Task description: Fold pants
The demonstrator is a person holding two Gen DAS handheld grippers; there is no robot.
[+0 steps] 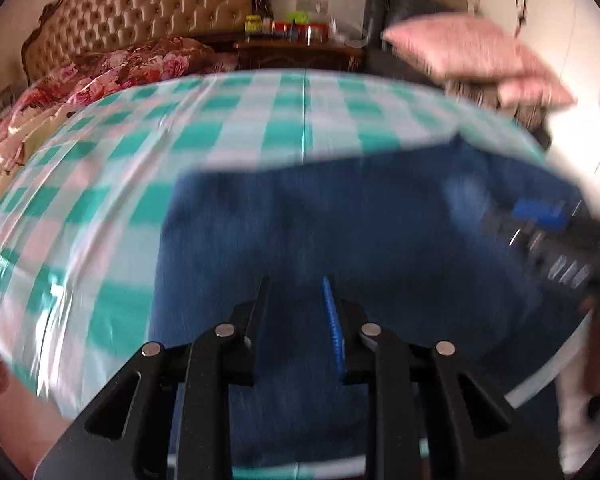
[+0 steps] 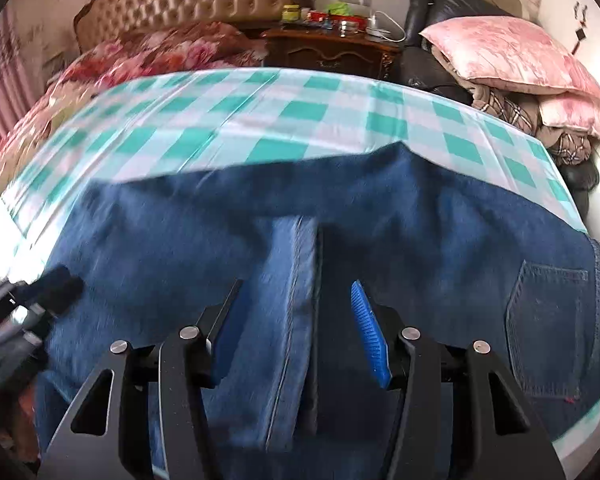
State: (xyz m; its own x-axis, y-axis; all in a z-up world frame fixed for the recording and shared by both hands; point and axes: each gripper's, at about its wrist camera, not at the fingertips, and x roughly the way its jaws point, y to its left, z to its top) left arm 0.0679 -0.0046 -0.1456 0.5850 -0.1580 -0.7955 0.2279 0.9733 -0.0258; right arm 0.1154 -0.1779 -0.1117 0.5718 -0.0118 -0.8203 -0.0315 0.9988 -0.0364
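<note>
We have the jeans (image 2: 260, 216) spread flat across the lower half of both views, on the green-checked cloth (image 2: 228, 120) that covers the bed, so the denim has a smooth surface to fold on. In the right wrist view the back pocket (image 2: 548, 328) sits at the lower right, so the waist end lies that way, and a raised fold with a stitched seam runs up the centre of the frame.

Our right gripper (image 2: 296, 292) stands about half open around that raised fold. The denim rises between the jaws, but the blue pad (image 2: 368, 332) on the right side looks clear of it, so we judge the fold straddled rather than pinched; contact on the left side we cannot tell.

Our left gripper (image 1: 296, 288), in the blurred left wrist view, is narrower, its jaws parted over plain denim at the bottom centre. We see cloth behind the gap, nothing clearly clamped; whether it has any fabric we cannot tell. The same gripper shows at the left edge of the right wrist view.
</note>
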